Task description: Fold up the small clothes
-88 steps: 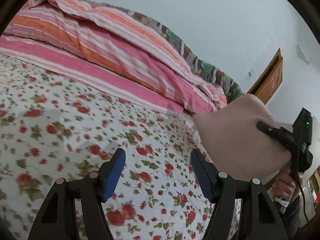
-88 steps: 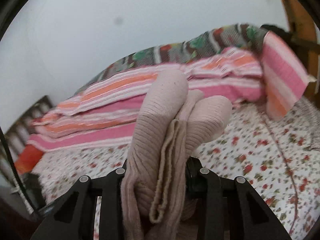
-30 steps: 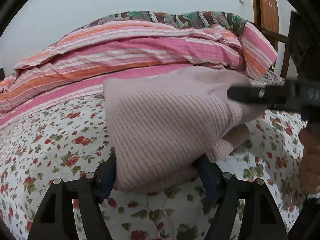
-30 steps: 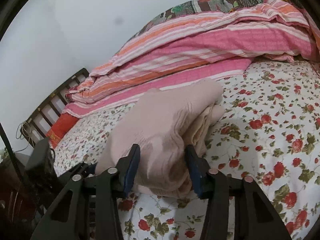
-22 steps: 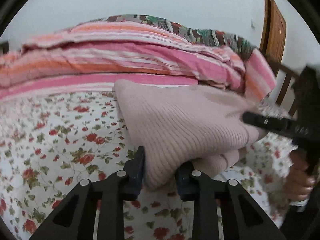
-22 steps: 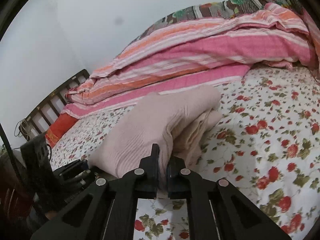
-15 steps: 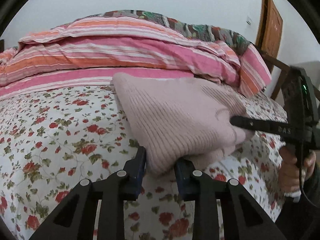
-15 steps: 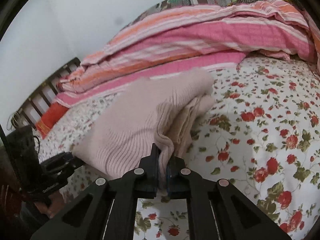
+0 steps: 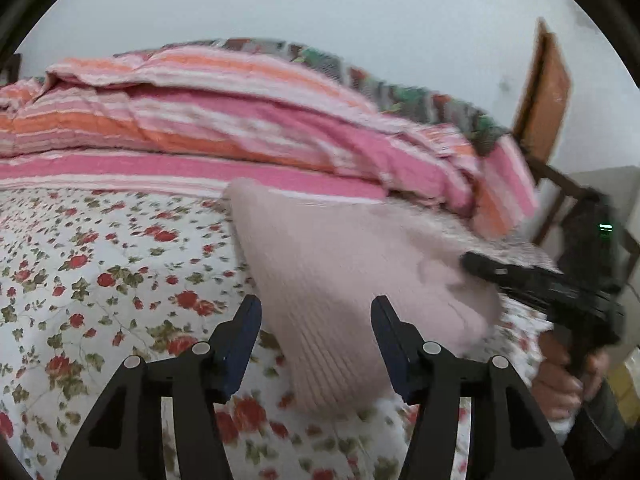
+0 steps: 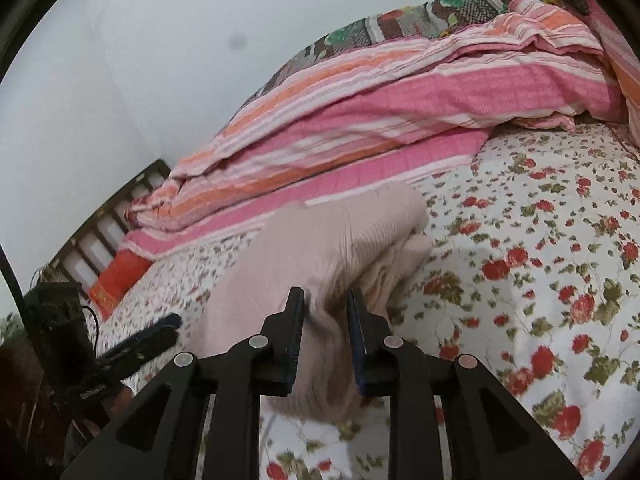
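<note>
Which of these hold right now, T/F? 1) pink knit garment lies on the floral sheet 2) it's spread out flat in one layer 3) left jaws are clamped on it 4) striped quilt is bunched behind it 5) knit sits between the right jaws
1. True. The pink knit garment rests on the floral sheet.
2. False. It is folded into a thick bundle; stacked layers show at its edge in the right wrist view.
3. False. The left gripper has its jaws opening, with gaps beside the knit.
4. True. The striped quilt is heaped behind it.
5. True. Knit fabric lies between the jaws of the right gripper, which are opening.
</note>
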